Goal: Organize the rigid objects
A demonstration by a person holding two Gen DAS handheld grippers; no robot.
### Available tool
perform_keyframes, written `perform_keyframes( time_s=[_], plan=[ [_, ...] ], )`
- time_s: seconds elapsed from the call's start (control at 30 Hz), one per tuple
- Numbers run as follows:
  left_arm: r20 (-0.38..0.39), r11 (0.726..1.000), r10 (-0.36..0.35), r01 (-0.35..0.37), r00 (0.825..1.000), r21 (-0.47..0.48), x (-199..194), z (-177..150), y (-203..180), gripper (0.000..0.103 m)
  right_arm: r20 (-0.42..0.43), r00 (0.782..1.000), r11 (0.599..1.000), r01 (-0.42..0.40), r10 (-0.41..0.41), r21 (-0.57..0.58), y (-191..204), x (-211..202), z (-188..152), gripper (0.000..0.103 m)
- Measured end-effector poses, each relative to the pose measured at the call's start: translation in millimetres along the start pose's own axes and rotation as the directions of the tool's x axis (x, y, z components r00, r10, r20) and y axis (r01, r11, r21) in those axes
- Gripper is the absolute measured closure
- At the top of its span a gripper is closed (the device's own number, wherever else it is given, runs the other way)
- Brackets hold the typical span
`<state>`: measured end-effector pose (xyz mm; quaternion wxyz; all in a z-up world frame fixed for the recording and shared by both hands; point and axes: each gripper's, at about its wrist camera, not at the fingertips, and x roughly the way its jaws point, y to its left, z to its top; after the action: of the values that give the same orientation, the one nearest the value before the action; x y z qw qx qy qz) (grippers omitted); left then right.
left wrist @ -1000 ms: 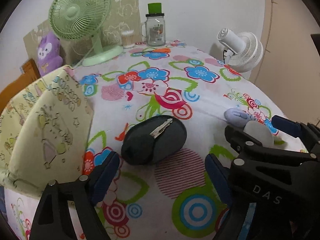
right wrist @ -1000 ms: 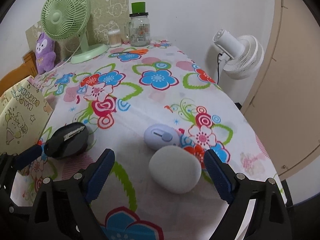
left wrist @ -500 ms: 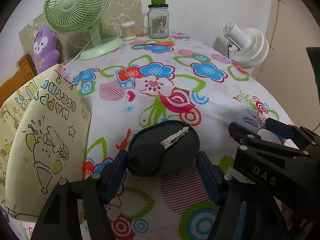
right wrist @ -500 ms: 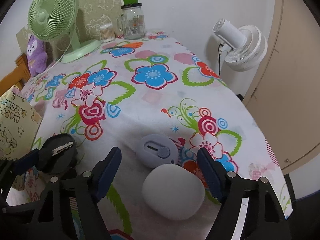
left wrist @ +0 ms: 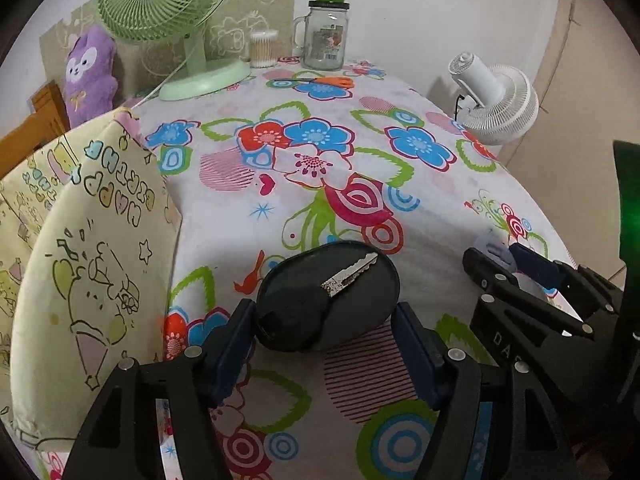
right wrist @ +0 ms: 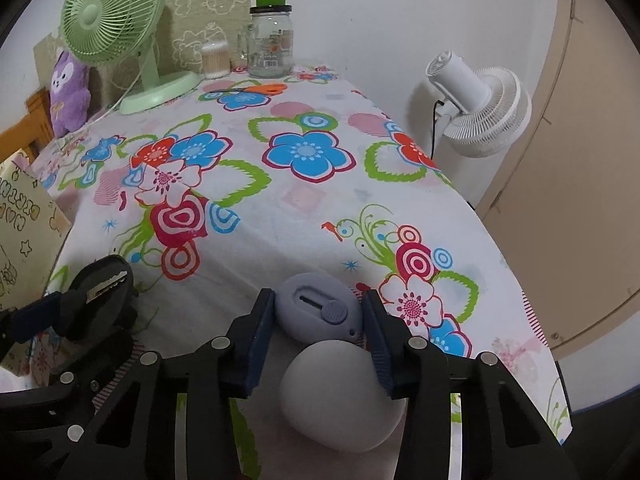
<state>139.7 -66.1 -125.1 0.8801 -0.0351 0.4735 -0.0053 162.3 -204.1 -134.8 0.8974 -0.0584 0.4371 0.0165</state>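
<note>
**Item 1, far left: gift bag** (left wrist: 88, 260). Pale yellow, printed with cartoons, standing open-topped at the bench (left wrist: 224, 240) edge. Judged the likely place for sorted things, though nothing confirms it.

**Item 2, left of centre: dark oval case** (left wrist: 296, 304). Charcoal, smooth, flat-domed, resting on the flowered cloth just beside the bag. A loose silver key (left wrist: 348, 276) lies across its top, tip pointing up and right.
- Left gripper (left wrist: 322, 312): closed on the case, one blue pad against each end.
- Handling note: the key is not fastened, so the case wants a level, slow lift. Any tilt would probably slide the key off.

**Item 3, right of centre: lavender oval case** (right wrist: 316, 308). Matte, with a slot and a round ribbed slider on top, lying flat near the bench's right front edge.
- Right gripper (right wrist: 318, 300): clamped shut on its two sides, near the fingertips.
- Handling note: the hold sits far out on the pads and the shell is rounded, so a straight vertical raise seems safest.

**Item 4, same spot, nearer: grey pebble** (right wrist: 340, 396). Pale, egg-shaped, unmarked, touching the lavender case's near edge and lying under the right gripper's fingers. Whether the pads also touch it cannot be told; it may be nudged towards the edge as the case rises.
</note>
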Motion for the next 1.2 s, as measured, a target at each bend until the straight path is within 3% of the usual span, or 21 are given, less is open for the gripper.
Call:
perform_keyframes(
  time_s=[0.4, 0.53, 0.87, 1.2],
  plan=[
    [0.033, 0.999, 0.023, -0.025, 0.999, 0.041, -12, -1, -8, 0.027, -0.012, 1.000, 1.000, -0.010, 0.010, 0.018, -7, -4, -2, 0.056],
    [0.025, 0.999, 0.030, -0.031, 0.999, 0.014, -12, 1, -3, 0.048, -0.015, 1.000, 1.000, -0.011, 0.012, 0.015, -7, -4, -3, 0.056],
    [0.031, 0.997, 0.057, -0.058, 0.998, 0.040, -9, 0, -7, 0.066, -0.022, 1.000, 1.000, -0.011, 0.011, 0.004, -2, -4, -1, 0.056],
    [0.038, 1.000, 0.010, -0.011, 0.999, 0.025, -17, -2, -6, 0.067, -0.014, 1.000, 1.000, -0.007, 0.007, -0.007, 6, -14, -2, 0.056]
  ],
)
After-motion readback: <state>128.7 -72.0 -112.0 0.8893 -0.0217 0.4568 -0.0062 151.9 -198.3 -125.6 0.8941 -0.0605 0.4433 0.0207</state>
